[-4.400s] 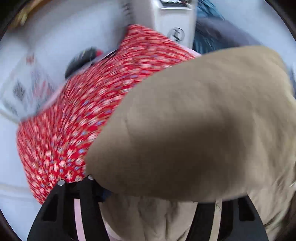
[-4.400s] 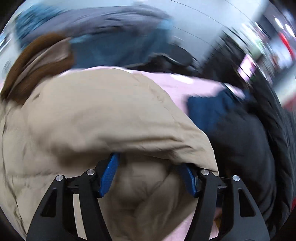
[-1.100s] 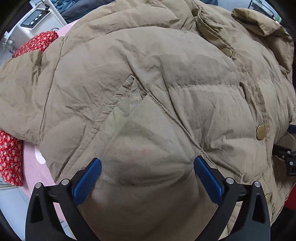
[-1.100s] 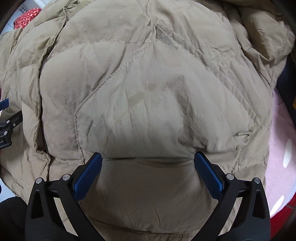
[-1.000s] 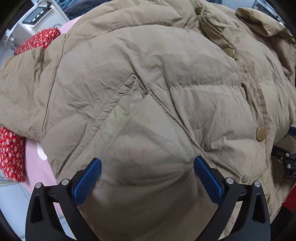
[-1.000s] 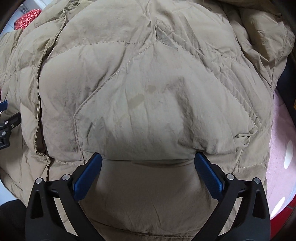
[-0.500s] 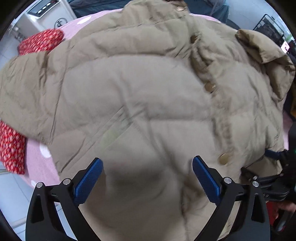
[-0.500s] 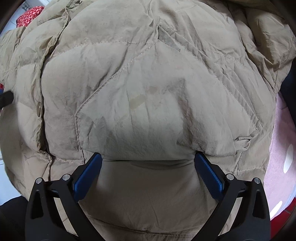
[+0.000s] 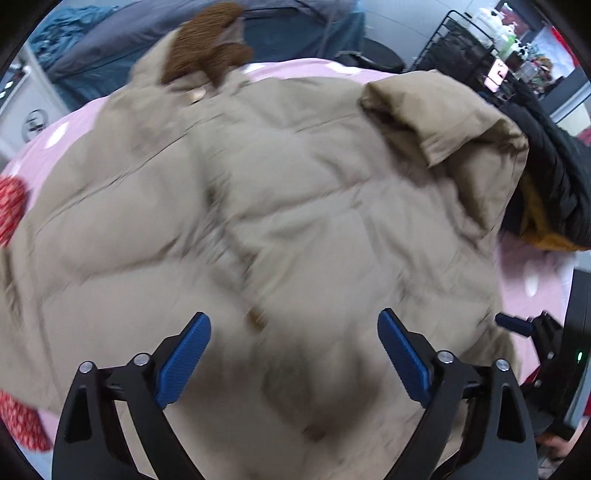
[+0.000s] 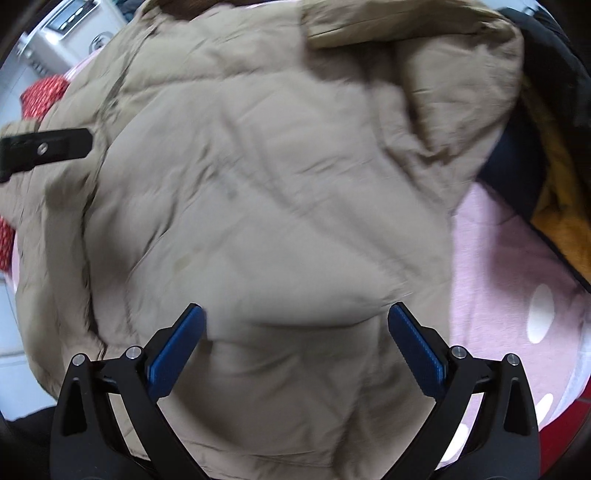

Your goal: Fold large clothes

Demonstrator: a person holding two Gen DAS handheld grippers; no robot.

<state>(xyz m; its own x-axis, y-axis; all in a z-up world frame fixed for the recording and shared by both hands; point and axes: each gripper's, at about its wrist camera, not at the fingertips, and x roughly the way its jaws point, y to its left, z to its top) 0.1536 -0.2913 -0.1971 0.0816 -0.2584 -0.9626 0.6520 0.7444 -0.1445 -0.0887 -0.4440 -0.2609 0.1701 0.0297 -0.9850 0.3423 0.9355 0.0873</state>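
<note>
A beige puffer jacket [image 9: 295, 221] lies spread, front up, on a pink dotted sheet [image 9: 66, 129], with its brown fur collar [image 9: 207, 40] at the far end. One sleeve cuff [image 9: 436, 122] is folded back over the chest. My left gripper [image 9: 293, 332] hovers over the lower front, its jaws wide and closing, with no cloth pinched between the blue pads. My right gripper [image 10: 296, 321] hangs open above the jacket [image 10: 277, 203] near its right hem, and also shows at the left wrist view's right edge [image 9: 517, 328]. A black finger [image 10: 44, 147] of the left gripper shows at the left.
A red floral garment [image 10: 44, 92] lies beyond the jacket's left side. A black coat with mustard lining [image 9: 546, 192] lies to the right on the sheet [image 10: 498, 277]. Beyond are a white appliance [image 10: 62, 33], grey-blue bedding [image 9: 110, 48] and a black rack [image 9: 461, 40].
Both grippers have lifted off the jacket, so more of it shows. The left one has swung toward the collar end, and its jaws stand a little narrower.
</note>
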